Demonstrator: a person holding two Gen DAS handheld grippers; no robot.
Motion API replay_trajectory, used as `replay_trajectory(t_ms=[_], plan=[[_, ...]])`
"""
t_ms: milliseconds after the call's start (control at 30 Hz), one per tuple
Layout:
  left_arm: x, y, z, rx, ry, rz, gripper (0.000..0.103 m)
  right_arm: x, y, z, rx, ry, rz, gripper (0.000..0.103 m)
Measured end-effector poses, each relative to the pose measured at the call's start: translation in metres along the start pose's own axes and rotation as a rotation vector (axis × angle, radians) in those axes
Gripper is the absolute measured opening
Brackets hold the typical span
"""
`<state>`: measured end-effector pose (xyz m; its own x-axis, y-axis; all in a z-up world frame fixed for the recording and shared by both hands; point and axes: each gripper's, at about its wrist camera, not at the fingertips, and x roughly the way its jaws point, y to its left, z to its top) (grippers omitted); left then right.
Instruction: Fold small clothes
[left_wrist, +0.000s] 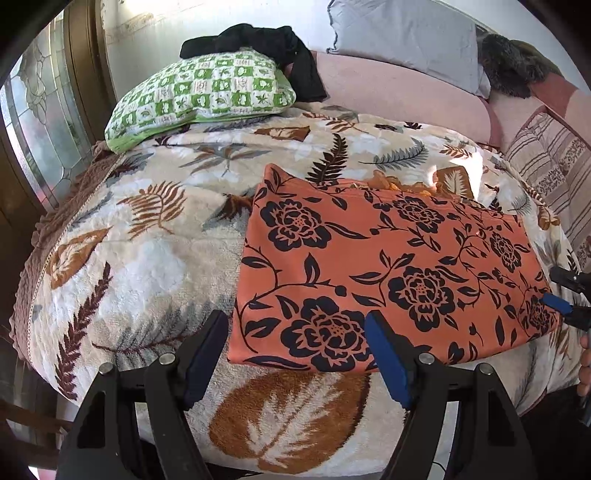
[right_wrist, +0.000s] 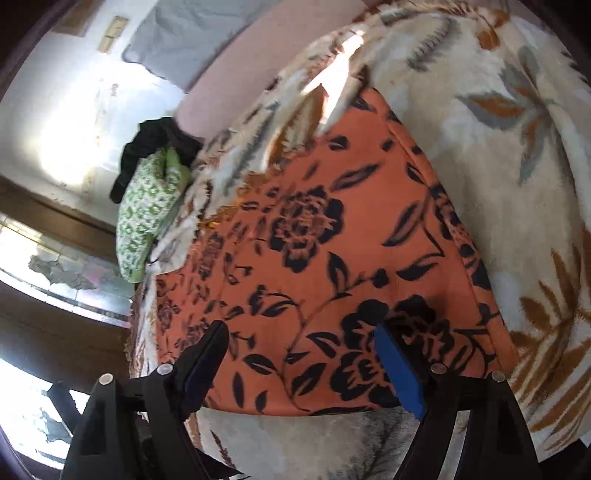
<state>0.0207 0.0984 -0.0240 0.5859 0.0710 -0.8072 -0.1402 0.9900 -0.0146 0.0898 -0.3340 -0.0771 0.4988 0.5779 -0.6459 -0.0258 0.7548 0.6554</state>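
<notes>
An orange cloth with a black flower print (left_wrist: 391, 273) lies flat, folded into a rectangle, on a leaf-patterned blanket (left_wrist: 140, 258). My left gripper (left_wrist: 295, 350) hovers open over the cloth's near left corner, and nothing sits between its fingers. At the right edge of the left wrist view my right gripper (left_wrist: 561, 290) is open by the cloth's right side. The right wrist view shows the same cloth (right_wrist: 332, 251) slightly blurred. There my right gripper (right_wrist: 299, 347) stands open above the cloth's near edge, holding nothing.
A green checked pillow (left_wrist: 207, 92) with a black garment (left_wrist: 266, 48) draped over it lies at the back left. Behind are a pink cover (left_wrist: 399, 99), a grey pillow (left_wrist: 406, 37), and a striped quilt (left_wrist: 554, 173) at the right. A glass door (left_wrist: 33, 122) stands left of the bed.
</notes>
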Motion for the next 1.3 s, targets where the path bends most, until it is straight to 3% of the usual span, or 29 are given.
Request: replay_trajectory(t_ms=[67, 167, 433, 500, 567, 800, 900, 967, 1133, 1300], plan=[[0.002, -0.002, 0.0, -0.006, 0.007, -0.004, 0.077, 0.002, 0.002, 0.006, -0.031, -0.002, -0.022, 0.084], [0.001, -0.008, -0.001, 0.019, 0.003, -0.001, 0.077, 0.025, -0.031, 0.011, 0.084, 0.061, -0.092, 0.084], [0.011, -0.012, 0.001, 0.012, 0.027, -0.005, 0.077, 0.006, -0.011, 0.036, 0.036, -0.013, -0.045, 0.085], [0.013, -0.014, 0.001, 0.017, 0.028, -0.002, 0.077, 0.018, -0.026, 0.041, 0.091, 0.019, -0.103, 0.085], [0.014, -0.015, 0.002, 0.016, 0.029, -0.004, 0.077, 0.027, -0.036, 0.046, 0.141, 0.054, -0.099, 0.084], [0.028, -0.017, 0.006, -0.003, 0.046, 0.001, 0.077, 0.018, -0.002, 0.078, 0.028, 0.015, -0.072, 0.084], [0.032, -0.02, 0.007, 0.003, 0.054, 0.0, 0.077, 0.045, -0.024, 0.085, 0.05, 0.08, -0.163, 0.084], [0.035, -0.022, 0.007, 0.011, 0.059, -0.005, 0.077, 0.052, -0.029, 0.089, 0.086, 0.099, -0.15, 0.084], [0.045, -0.022, 0.008, 0.0, 0.081, -0.008, 0.077, 0.046, 0.002, 0.111, -0.009, 0.059, -0.122, 0.084], [0.044, -0.023, 0.008, 0.002, 0.076, -0.006, 0.077, 0.083, -0.034, 0.138, 0.075, 0.106, -0.184, 0.084]])
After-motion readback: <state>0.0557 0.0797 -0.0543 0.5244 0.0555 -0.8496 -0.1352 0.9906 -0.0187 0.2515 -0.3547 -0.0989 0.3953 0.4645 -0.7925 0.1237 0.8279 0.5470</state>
